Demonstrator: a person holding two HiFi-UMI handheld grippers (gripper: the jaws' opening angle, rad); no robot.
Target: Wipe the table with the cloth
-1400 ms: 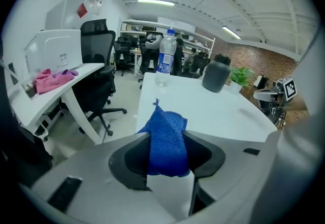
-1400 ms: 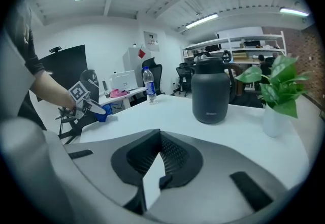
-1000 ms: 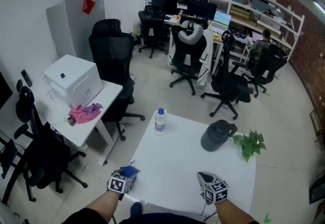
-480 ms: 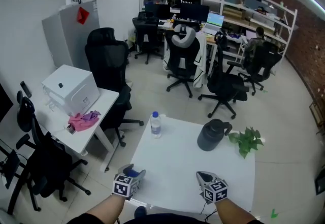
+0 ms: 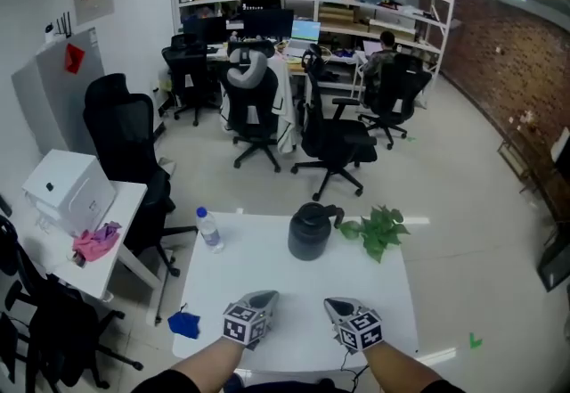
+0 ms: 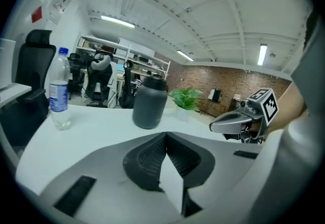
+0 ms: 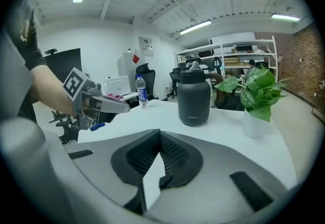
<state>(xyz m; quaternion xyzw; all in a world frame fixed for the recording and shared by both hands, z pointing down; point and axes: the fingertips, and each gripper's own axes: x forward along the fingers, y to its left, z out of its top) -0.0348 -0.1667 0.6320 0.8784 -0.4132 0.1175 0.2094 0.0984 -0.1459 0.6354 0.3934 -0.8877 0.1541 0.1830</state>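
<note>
Parked side by side over near edge of table [image 5: 303, 280], L gripper [image 5: 264, 298] & R gripper [image 5: 335, 303] both clenched on nothing, blue cloth [image 5: 184, 323] loose at near-left corner, so prob. no wiping under way.

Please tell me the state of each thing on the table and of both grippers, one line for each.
Left gripper: shut, empty.
Right gripper: shut, empty.
Blue cloth: bunched at the left edge of the table, not held.
Water bottle: upright, capped.
Dark jug: upright, lid on.
Plant: upright.
</note>
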